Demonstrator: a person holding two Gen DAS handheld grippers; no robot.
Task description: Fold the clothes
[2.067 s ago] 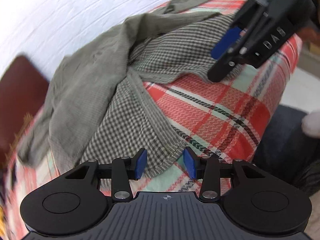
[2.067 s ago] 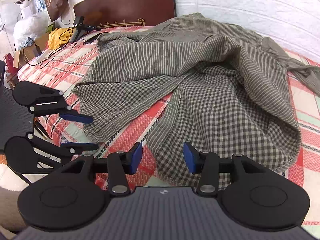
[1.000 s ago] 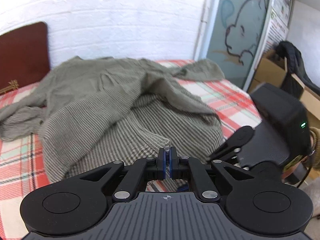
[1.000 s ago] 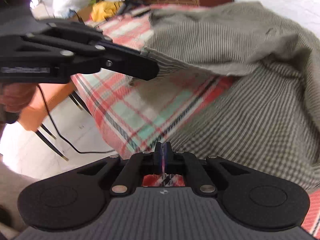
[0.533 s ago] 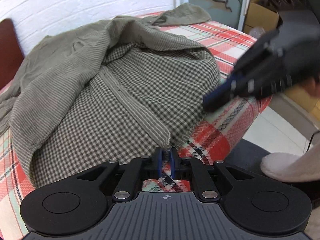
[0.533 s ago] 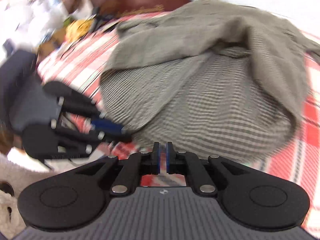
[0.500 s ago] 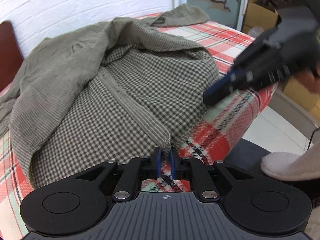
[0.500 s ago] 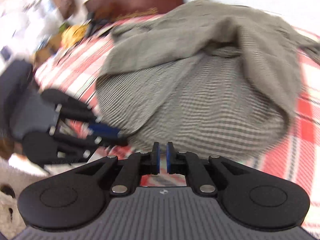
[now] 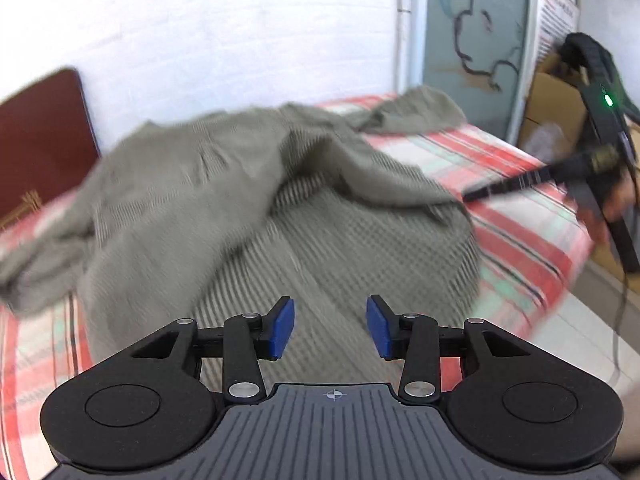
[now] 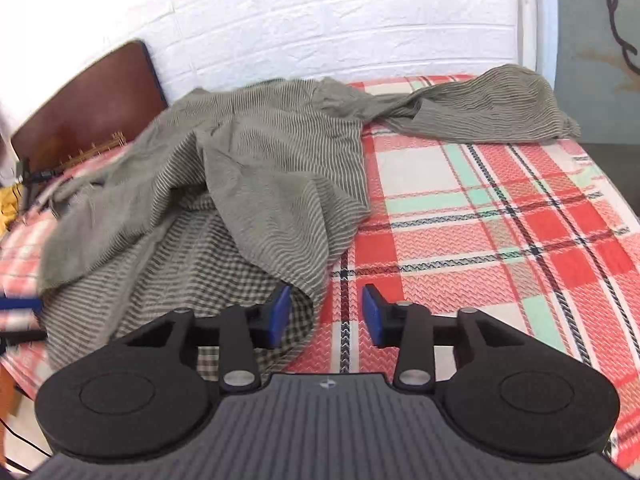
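White brick wall [image 10: 320,20] at the back, dark wood headboard [image 10: 92,100] off to the left, red-and-mint plaid bedspread [image 10: 500,220] covering the bed. Rumpled grey-green checked shirt [image 10: 260,168] heaped across the spread's left half, one sleeve [image 10: 500,108] trailing out to the far right corner, checked inner side showing at the near hem. Left gripper [image 9: 330,328] low over that checked hem, jaws opening, blue pads apart, nothing pinched between them. Right gripper [image 10: 324,314] at the shirt's near right edge, jaws also opening, left pad just over the hem, only bare plaid in the gap. Bit blurry in the left view. Cardboard box [image 9: 556,108] beside the bed there.
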